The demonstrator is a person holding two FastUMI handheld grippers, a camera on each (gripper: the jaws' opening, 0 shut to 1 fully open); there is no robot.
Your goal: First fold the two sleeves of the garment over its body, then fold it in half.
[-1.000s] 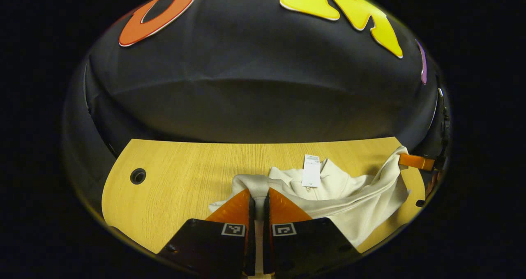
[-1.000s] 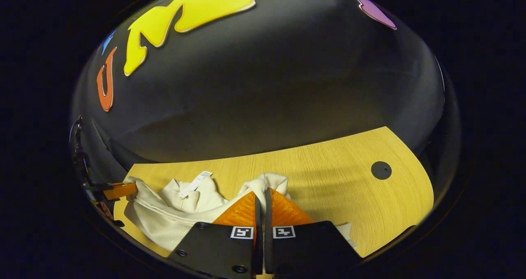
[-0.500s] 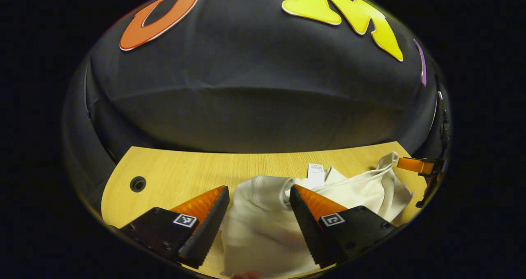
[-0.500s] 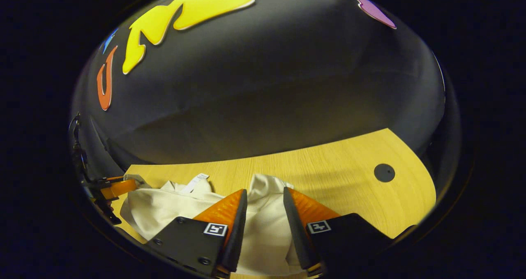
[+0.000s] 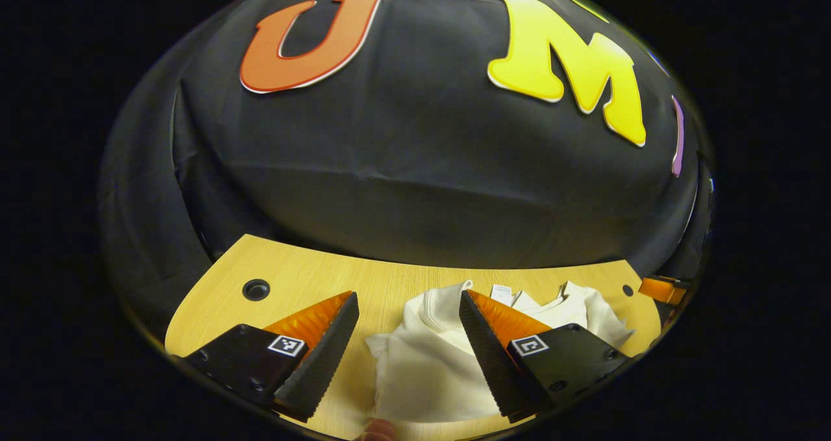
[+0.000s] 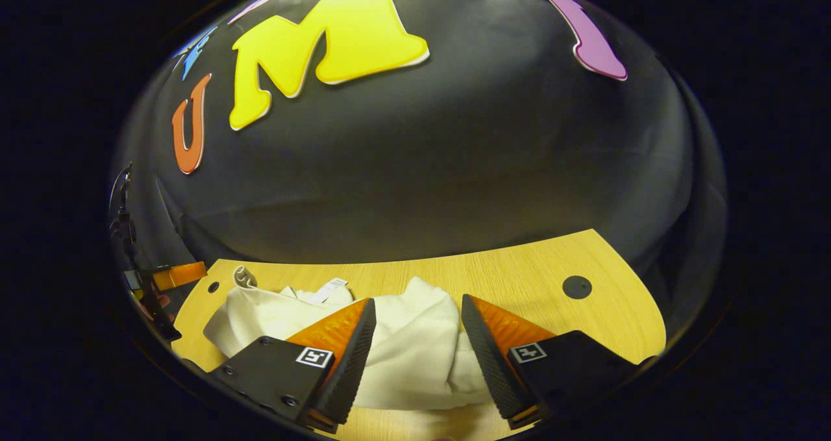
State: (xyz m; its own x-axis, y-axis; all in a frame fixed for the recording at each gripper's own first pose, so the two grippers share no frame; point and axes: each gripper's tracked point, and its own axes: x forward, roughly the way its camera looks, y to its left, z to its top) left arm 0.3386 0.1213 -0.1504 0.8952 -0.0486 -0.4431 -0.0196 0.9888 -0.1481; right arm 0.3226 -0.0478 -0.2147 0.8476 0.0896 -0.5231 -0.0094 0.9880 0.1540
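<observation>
On table [image 5: 305, 278]: folded garment [image 5: 422, 363]; left gripper [image 5: 409, 350], right gripper [image 6: 415, 356] open, above.

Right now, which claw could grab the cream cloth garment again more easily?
Right, probably. The cream cloth garment lies squarely inside the open right claw; in the open left claw it sits off toward one finger, light wooden table bare beside it.

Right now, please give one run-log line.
left claw: open | right claw: open | garment: folded, on table
</observation>
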